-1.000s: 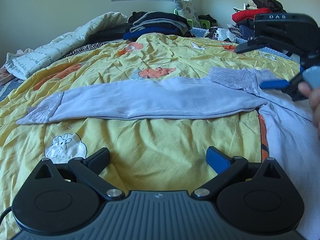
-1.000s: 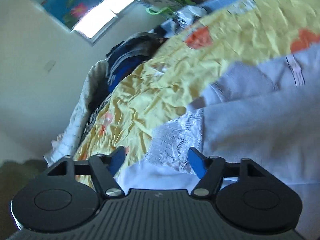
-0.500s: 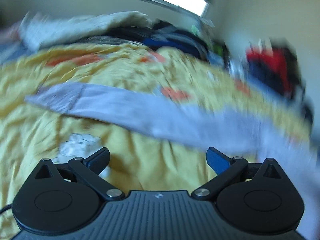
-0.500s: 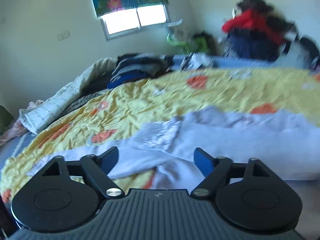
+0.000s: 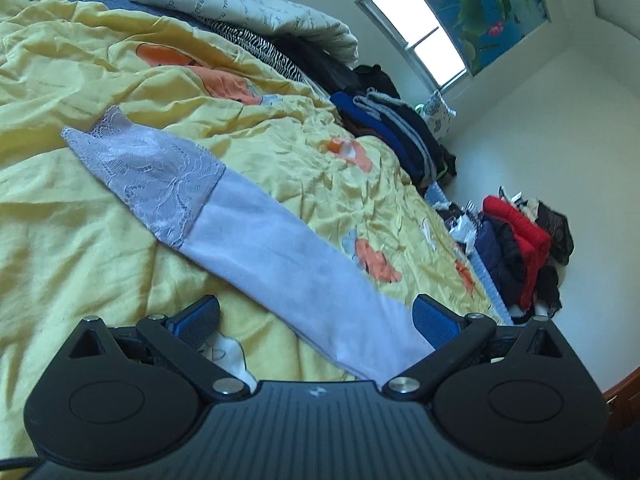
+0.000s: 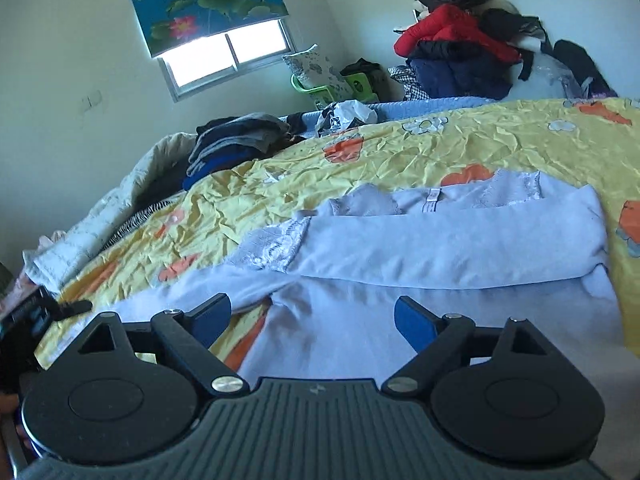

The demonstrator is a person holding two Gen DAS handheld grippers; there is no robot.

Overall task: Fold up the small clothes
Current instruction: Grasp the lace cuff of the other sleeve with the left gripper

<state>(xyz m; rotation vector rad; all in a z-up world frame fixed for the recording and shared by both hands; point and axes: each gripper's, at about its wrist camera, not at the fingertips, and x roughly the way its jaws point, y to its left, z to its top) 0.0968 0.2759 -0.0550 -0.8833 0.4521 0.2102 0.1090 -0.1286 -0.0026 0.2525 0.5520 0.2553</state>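
A lavender long-sleeved top (image 6: 420,280) lies flat on the yellow quilt (image 6: 480,148). One sleeve is folded across its body, ending in a lace cuff (image 6: 276,244). My right gripper (image 6: 312,314) hovers open above the top's lower body, with nothing between its pads. In the left wrist view the other sleeve (image 5: 288,264) stretches out over the quilt (image 5: 80,240), its lace cuff (image 5: 152,172) at the far end. My left gripper (image 5: 316,316) is open just above this sleeve's near part and does not grip it. Its black body (image 6: 36,312) shows at the right view's left edge.
A stack of folded dark clothes (image 5: 392,128) (image 6: 236,140) sits at the bed's far side, beside a rolled white quilt (image 5: 240,4). A heap of red and dark garments (image 5: 516,240) (image 6: 452,40) stands by the wall. Bare quilt surrounds the top.
My right gripper has drawn back from the lace cuff, leaving that sleeve folded across the body. My left gripper has rolled and moved in over the outstretched sleeve.
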